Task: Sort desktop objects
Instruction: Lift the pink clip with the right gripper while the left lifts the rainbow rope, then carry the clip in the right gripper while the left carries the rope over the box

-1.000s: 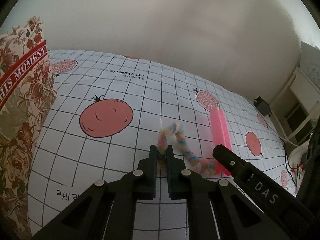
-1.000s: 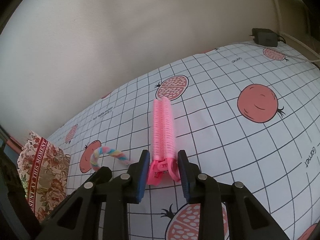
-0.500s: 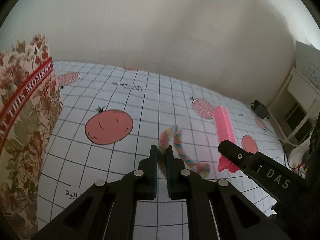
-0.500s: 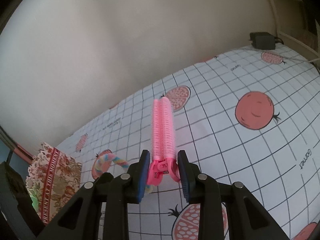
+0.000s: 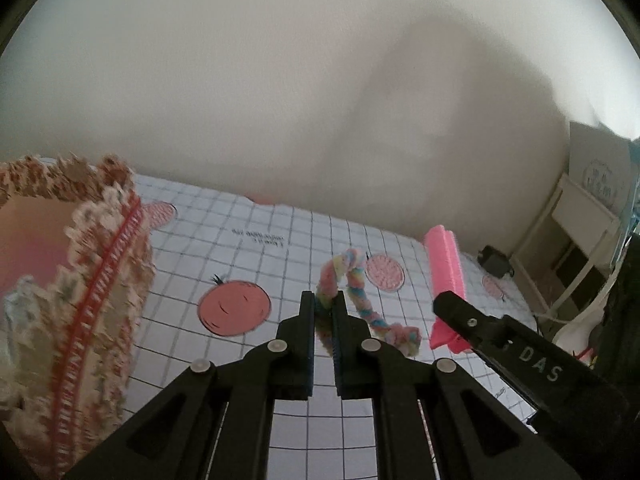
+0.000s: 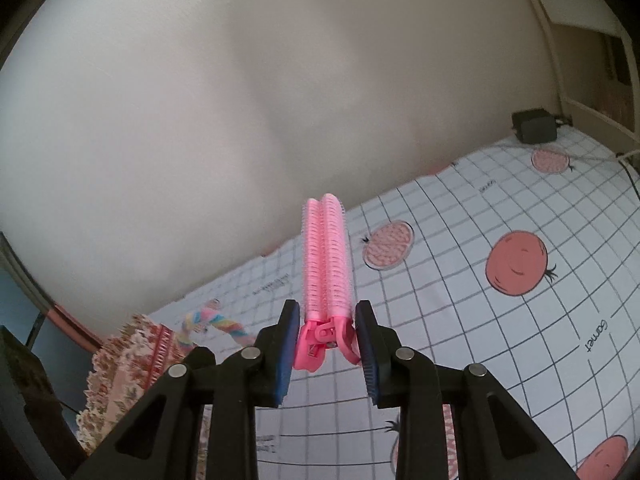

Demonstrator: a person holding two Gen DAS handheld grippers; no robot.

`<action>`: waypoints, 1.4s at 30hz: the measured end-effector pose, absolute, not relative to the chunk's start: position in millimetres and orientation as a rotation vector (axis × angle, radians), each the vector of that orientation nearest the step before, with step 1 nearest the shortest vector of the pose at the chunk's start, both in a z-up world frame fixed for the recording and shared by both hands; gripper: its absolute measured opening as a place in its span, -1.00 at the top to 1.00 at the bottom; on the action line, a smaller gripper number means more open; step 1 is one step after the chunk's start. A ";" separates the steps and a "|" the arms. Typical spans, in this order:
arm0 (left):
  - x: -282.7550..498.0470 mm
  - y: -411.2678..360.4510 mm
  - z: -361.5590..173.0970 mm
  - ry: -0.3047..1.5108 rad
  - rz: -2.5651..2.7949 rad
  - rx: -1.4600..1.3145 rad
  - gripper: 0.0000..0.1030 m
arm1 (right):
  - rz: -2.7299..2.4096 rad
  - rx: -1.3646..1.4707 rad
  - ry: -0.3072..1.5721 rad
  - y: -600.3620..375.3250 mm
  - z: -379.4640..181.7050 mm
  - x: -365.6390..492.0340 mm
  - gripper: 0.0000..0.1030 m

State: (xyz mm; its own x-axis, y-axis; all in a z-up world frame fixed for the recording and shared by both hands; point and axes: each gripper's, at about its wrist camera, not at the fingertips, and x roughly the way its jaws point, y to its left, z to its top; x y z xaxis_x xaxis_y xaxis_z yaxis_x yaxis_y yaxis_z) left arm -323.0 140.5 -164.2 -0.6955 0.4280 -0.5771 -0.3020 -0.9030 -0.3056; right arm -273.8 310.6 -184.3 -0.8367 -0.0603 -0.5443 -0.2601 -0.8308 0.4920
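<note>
My left gripper [image 5: 324, 300] is shut on a pastel rainbow twisted rope loop [image 5: 362, 292], which hangs above the tablecloth with its knotted tail drooping to the right. My right gripper [image 6: 327, 316] is shut on the hinged end of a long pink hair-roller clip [image 6: 326, 256], which sticks out forward and off the table. The left wrist view shows that pink clip [image 5: 444, 264] and the right gripper's finger [image 5: 472, 322] to the right of the rope. Far left in the right wrist view, the rope [image 6: 216, 324] is small.
A floral-patterned box [image 5: 80, 312] with a red band stands at the left, its open top showing; the right wrist view has it [image 6: 128, 372] at lower left. The white grid tablecloth [image 6: 460, 320] bears red fruit prints. A black power adapter [image 6: 534, 126] lies at the far edge by a wall.
Both grippers have risen from the tablecloth, each carrying its object: the rope and the pink clip now hang in the air. The floral box's open top has come into view.
</note>
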 end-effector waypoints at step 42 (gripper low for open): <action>-300.3 -91.0 -106.1 -0.730 2.967 -0.844 0.86 | 3.166 -1.015 0.544 109.5 -124.7 -313.3 0.40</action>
